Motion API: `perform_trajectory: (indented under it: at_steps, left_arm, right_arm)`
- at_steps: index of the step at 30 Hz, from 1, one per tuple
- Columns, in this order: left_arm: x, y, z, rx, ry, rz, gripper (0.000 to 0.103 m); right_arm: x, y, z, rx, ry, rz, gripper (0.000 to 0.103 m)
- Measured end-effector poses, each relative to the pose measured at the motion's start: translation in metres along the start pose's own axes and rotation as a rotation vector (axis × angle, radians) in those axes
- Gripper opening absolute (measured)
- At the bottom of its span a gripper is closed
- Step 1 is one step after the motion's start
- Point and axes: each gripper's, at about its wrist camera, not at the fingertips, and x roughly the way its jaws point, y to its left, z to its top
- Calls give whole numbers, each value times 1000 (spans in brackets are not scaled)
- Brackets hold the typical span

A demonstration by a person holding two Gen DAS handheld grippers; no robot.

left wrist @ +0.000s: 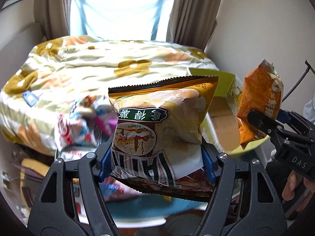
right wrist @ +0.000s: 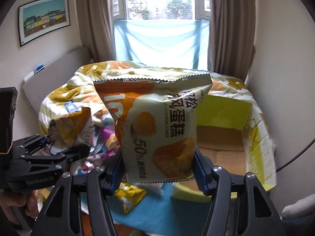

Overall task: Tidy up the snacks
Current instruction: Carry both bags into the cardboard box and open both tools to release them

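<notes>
Bedside snack pile (left wrist: 82, 122) blurred behind held packets.

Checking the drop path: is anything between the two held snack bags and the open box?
Nothing visible. The left gripper holds the brown bag and the right gripper holds the cake bag, both in the air. The box stands open to their right, its visible floor bare.
</notes>
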Motion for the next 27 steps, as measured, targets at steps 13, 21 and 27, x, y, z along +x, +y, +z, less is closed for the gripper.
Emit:
perform_trajectory:
  at_steps: [13,21,27]
  left_arm:
    - [130,-133,108,71,86,-74,69]
    - [218,-175,131,73,192,-51,73]
    - [249,-188,125,107,219,13,103]
  right_arm:
    - [28,-132,55,92,18,-75,56]
    - [67,-198,67,114,89,-67,56]
    - [93,-225,66,123,138,-40,56]
